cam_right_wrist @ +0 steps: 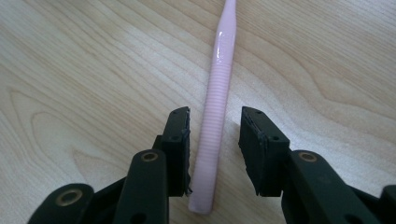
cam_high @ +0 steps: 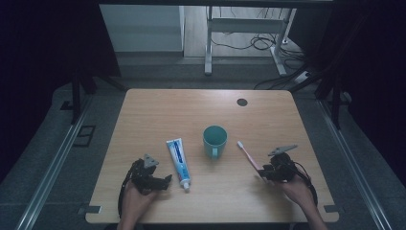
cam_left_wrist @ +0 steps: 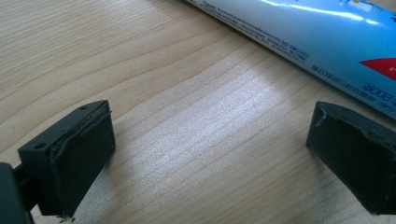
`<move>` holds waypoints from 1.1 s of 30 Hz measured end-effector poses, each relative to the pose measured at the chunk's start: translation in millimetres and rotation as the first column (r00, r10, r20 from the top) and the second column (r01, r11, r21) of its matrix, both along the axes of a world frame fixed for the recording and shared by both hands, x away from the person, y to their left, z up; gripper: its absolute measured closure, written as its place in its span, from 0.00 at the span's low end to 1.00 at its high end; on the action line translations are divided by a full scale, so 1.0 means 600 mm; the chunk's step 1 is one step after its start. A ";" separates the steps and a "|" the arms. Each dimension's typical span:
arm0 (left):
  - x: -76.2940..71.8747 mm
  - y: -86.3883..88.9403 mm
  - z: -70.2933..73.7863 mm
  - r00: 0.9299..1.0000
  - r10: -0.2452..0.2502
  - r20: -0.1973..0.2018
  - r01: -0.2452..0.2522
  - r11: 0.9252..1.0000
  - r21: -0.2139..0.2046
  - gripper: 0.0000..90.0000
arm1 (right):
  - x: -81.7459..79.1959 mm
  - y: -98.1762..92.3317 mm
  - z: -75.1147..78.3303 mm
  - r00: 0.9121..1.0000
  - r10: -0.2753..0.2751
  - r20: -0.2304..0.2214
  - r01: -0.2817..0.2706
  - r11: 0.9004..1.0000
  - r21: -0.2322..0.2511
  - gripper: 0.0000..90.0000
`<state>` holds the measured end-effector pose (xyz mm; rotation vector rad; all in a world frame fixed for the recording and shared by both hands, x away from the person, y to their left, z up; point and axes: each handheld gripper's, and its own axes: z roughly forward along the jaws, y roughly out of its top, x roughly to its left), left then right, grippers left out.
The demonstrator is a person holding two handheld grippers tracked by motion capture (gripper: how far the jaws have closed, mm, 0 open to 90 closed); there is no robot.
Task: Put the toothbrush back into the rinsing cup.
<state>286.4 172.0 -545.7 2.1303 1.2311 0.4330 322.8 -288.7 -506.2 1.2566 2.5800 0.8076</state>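
Note:
A pink toothbrush [cam_high: 248,155] lies flat on the wooden table [cam_high: 158,110], right of a teal cup [cam_high: 215,140]. My right gripper [cam_high: 262,171] is at its handle end. In the right gripper view the ribbed handle [cam_right_wrist: 219,84] runs between the jaws of that gripper [cam_right_wrist: 215,140]; the left pad is close beside it and a gap shows on the right, so the jaws are open. A blue and white toothpaste tube [cam_high: 178,157] lies left of the cup. My left gripper [cam_high: 165,181] rests beside its cap end, jaws wide open [cam_left_wrist: 210,154], the tube [cam_left_wrist: 327,42] just beyond them.
A dark round cable hole [cam_high: 242,102] is in the table's far right part. Beyond the table stands a white desk frame [cam_high: 208,43] with cables on the floor. Metal rails run along both sides of the table.

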 end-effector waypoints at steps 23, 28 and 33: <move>0.000 0.000 0.000 1.000 0.001 -0.001 -0.001 1.000 -0.001 0.01 | 0.068 0.046 0.022 0.984 0.011 -0.179 -0.040 0.987 -0.155 0.72; 0.000 0.000 0.000 1.000 0.001 0.000 -0.001 1.000 -0.001 0.01 | 0.082 0.057 0.026 0.976 0.013 -0.217 -0.055 0.981 -0.186 0.74; 0.000 0.000 0.000 1.000 0.001 -0.001 -0.001 1.000 -0.002 0.01 | 0.096 0.070 0.027 0.966 0.010 -0.258 -0.068 0.974 -0.215 0.75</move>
